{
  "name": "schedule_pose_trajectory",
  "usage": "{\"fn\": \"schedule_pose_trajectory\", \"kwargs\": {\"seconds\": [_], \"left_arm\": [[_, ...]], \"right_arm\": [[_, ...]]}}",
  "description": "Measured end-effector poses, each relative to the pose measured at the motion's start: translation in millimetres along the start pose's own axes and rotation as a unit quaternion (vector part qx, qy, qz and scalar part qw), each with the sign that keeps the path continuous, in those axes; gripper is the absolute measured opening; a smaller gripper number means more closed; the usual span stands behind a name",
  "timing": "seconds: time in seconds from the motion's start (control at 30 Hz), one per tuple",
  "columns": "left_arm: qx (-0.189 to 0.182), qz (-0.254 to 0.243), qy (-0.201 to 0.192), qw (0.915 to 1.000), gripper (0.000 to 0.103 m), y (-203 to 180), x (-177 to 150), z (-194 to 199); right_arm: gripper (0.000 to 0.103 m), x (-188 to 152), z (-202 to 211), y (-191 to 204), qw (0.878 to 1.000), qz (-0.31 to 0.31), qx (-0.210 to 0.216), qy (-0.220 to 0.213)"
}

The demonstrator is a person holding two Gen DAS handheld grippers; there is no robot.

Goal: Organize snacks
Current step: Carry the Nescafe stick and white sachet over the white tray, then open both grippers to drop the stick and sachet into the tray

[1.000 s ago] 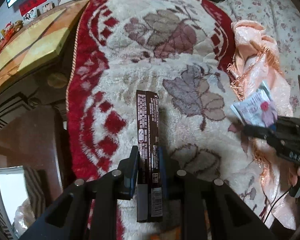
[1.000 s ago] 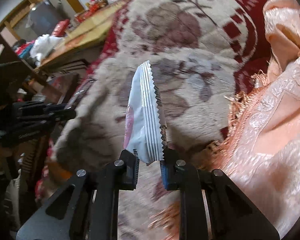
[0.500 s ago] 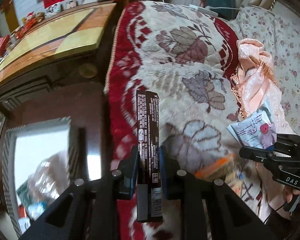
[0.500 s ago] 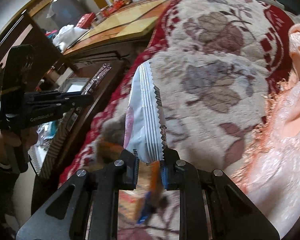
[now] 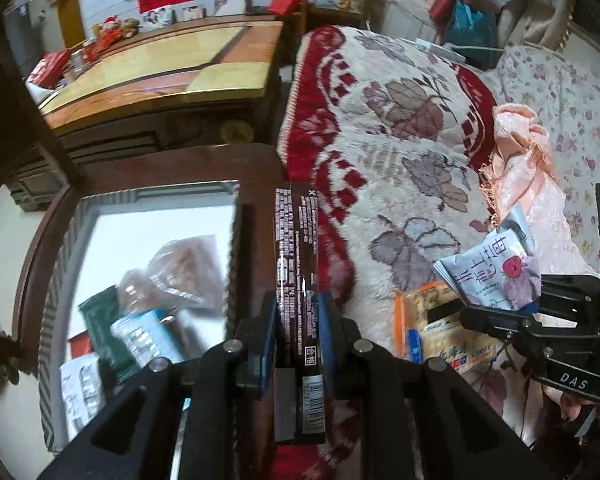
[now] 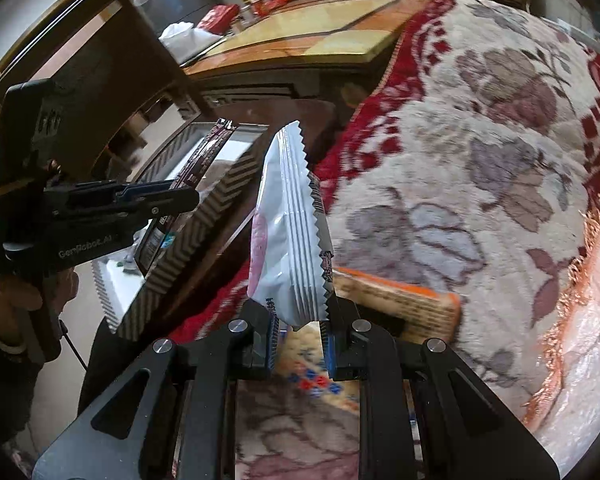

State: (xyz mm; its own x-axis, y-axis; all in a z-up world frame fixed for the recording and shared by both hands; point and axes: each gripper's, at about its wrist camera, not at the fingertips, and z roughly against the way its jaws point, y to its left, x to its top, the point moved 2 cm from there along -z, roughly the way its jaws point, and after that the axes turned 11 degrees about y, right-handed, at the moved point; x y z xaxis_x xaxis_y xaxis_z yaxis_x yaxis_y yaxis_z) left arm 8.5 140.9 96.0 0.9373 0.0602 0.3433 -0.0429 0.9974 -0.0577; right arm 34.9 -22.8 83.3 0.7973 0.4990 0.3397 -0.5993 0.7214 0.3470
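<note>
My left gripper (image 5: pixel 297 334) is shut on a long dark brown snack box (image 5: pixel 296 264), held upright beside the striped-rim storage box (image 5: pixel 60 264); it also shows in the right wrist view (image 6: pixel 172 196). My right gripper (image 6: pixel 300 330) is shut on a white serrated snack packet (image 6: pixel 288 240), also visible in the left wrist view (image 5: pixel 488 268), over the blanket. The storage box holds several snack bags (image 5: pixel 172 268). An orange cracker pack (image 6: pixel 404 304) lies on the blanket under the right gripper.
The red and cream floral blanket (image 5: pixel 400 128) covers the bed. A pink fringed cloth (image 5: pixel 532 184) lies at its right. A dark wooden stand (image 5: pixel 160 160) carries the storage box, with a wooden table (image 5: pixel 160 76) behind it.
Both grippers have pulled back and swung left with their snacks. The storage box and the orange cracker pack have come into view.
</note>
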Motion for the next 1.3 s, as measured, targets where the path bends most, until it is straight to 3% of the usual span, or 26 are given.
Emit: {"fn": "schedule_pose_trajectory", "kwargs": {"seconds": [0.73, 1.3], "left_arm": [[0.029, 0.109, -0.021, 0.9934, 0.022, 90.7, -53.4, 26.2], [0.056, 0.191, -0.009, 0.9799, 0.022, 162.7, -90.6, 16.2]], "right_arm": [[0.016, 25.8, -37.2, 101.3, 0.994, 0.098, 0.025, 0.049], [0.016, 53.7, -113.2, 190.1, 0.973, 0.176, 0.074, 0.133]]}}
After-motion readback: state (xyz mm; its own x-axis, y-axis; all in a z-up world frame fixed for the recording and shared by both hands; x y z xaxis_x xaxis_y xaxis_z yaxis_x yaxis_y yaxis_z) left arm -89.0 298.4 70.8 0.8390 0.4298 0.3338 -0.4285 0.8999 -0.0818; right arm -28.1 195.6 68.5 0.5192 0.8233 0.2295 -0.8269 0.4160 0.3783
